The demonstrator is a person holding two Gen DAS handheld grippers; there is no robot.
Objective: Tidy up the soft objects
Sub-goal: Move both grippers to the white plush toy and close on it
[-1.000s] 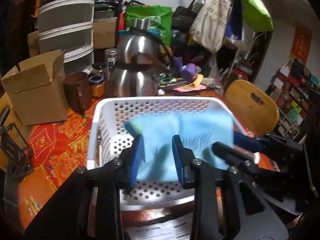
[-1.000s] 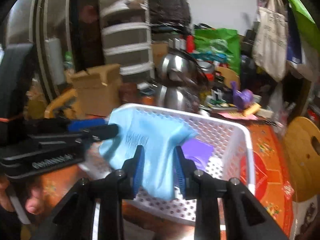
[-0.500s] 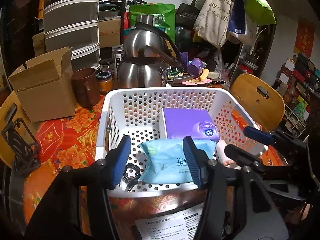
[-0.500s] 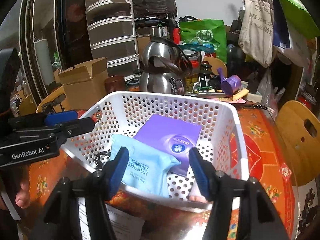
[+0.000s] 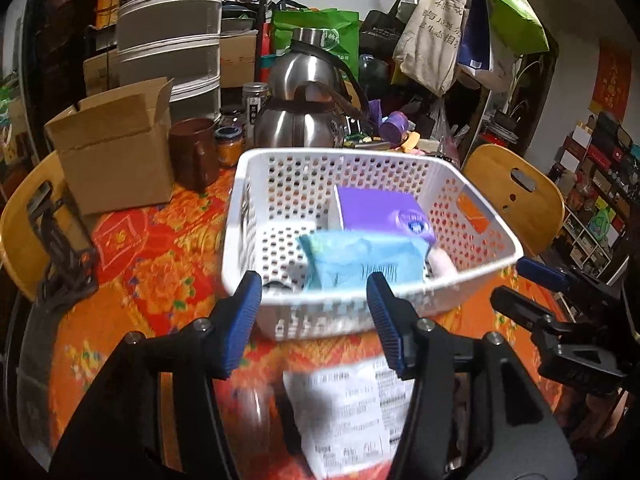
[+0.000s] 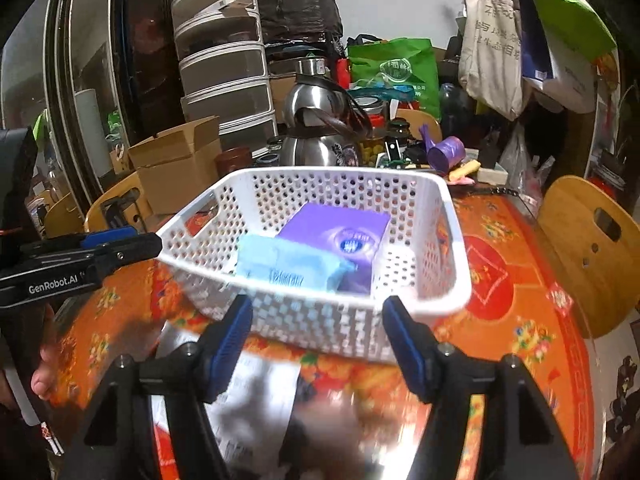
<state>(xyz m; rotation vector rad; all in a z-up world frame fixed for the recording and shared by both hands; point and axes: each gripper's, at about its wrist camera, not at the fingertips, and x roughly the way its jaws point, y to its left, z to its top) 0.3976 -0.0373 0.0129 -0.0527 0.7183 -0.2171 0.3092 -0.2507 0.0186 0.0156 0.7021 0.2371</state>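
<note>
Paper is lying closest to you: a printed sheet (image 5: 344, 412) is sitting on the worktop (image 5: 132, 304) right under your left tool (image 5: 314, 316), and it is blurring beneath the right tool (image 6: 316, 340) too. Both tools are standing released with nothing between the blue pads; their jaws have just been opening, the right wider than the left. If you are dropping either tool lower here, a fingertip could be catching that sheet and dragging it off the worktop.

Just ahead of both tools, the white basket (image 5: 496, 252) is presenting its near wall. You are risking a nudge on that wall, and a light plastic basket on a slick cloth is likely to be sliding or tipping.

Inside it, the light blue soft pack (image 5: 364, 256) is lying toward the near wall, resting against the purple pack (image 5: 380, 210) behind it. I judge the blue one is sitting loosely, partly propped, so any knock on the basket could be shifting it.

To the left tool's right, your other tool is hovering near; you are risking a clash if both are reaching in together.

Farther ahead, the steel kettle (image 5: 304, 108), brown mug (image 5: 194, 152) and cardboard box (image 5: 116, 144) are crowding the space beyond the basket, so pushing it forward could be bumping them.
</note>
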